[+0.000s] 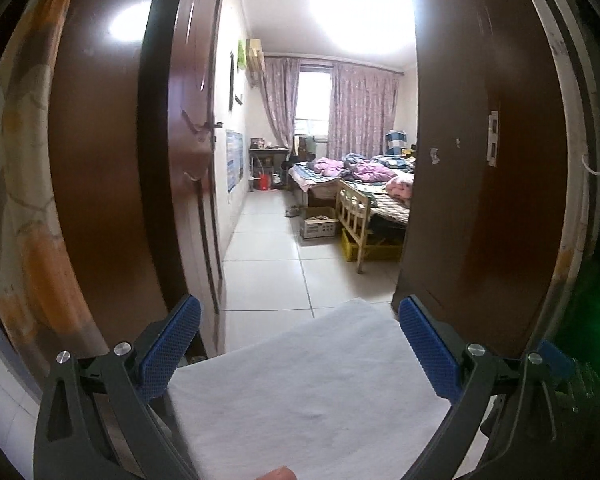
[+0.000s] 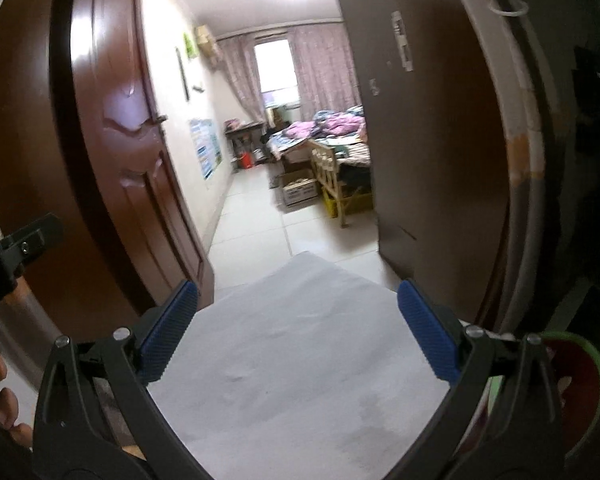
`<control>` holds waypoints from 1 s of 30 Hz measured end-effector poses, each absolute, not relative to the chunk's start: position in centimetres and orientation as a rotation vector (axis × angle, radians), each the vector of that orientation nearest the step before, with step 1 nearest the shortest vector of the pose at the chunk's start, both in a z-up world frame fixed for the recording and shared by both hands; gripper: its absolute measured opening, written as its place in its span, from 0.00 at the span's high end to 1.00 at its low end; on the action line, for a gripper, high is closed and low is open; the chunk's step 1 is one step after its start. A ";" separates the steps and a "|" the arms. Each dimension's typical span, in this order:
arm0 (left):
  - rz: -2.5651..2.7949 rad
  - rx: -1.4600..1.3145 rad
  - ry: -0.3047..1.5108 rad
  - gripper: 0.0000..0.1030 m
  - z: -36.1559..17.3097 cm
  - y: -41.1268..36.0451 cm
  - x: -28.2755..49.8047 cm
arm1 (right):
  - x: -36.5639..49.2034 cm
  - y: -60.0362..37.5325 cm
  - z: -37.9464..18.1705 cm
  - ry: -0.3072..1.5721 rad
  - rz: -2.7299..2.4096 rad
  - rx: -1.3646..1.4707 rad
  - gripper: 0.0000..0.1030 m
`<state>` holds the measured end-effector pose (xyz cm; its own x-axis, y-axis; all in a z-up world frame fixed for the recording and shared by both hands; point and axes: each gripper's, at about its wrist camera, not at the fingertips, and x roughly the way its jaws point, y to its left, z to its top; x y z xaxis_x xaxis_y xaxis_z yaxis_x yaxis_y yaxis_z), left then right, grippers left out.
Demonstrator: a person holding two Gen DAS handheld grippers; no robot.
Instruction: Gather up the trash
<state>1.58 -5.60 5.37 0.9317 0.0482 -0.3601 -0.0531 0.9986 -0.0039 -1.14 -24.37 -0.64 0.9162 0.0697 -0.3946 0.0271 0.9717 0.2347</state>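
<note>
My left gripper (image 1: 299, 326) is open, its blue pads wide apart, with a flat white sheet (image 1: 308, 392) lying below and between them. My right gripper (image 2: 298, 312) is also open, over a similar white sheet (image 2: 296, 360). Neither pad touches a sheet. Both grippers point through a doorway into a bedroom. No trash item is clearly visible close by. Part of the other gripper's black body (image 2: 16, 248) shows at the left edge of the right wrist view.
A brown door (image 1: 188, 152) stands open on the left and a dark door frame (image 1: 472, 160) on the right. Beyond are a tiled floor (image 1: 268, 248), a cluttered bed (image 1: 364, 176), a cardboard box (image 1: 318, 222), a yellow crate (image 1: 374, 246) and a desk (image 1: 268, 156).
</note>
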 end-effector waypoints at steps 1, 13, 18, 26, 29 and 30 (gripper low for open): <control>0.048 -0.013 0.370 0.08 5.5 -5.5 1.6 | -1.7 -24.2 -0.7 0.407 0.015 0.254 0.05; 0.015 -0.017 0.405 0.08 5.2 -5.9 2.0 | -2.2 -26.1 -3.2 0.495 -0.052 0.291 0.04; 0.009 -0.024 0.417 0.08 5.3 -5.8 2.1 | -2.4 -25.9 -3.2 0.503 -0.055 0.275 0.05; -0.004 -0.018 0.426 0.08 5.2 -5.8 2.3 | -2.5 -25.1 -3.0 0.492 -0.043 0.222 0.05; -0.005 -0.018 0.431 0.08 5.2 -5.7 2.3 | -2.4 -25.1 -3.1 0.500 -0.043 0.225 0.05; -0.006 -0.019 0.433 0.08 5.1 -5.7 2.3 | -2.4 -25.1 -3.2 0.502 -0.044 0.225 0.05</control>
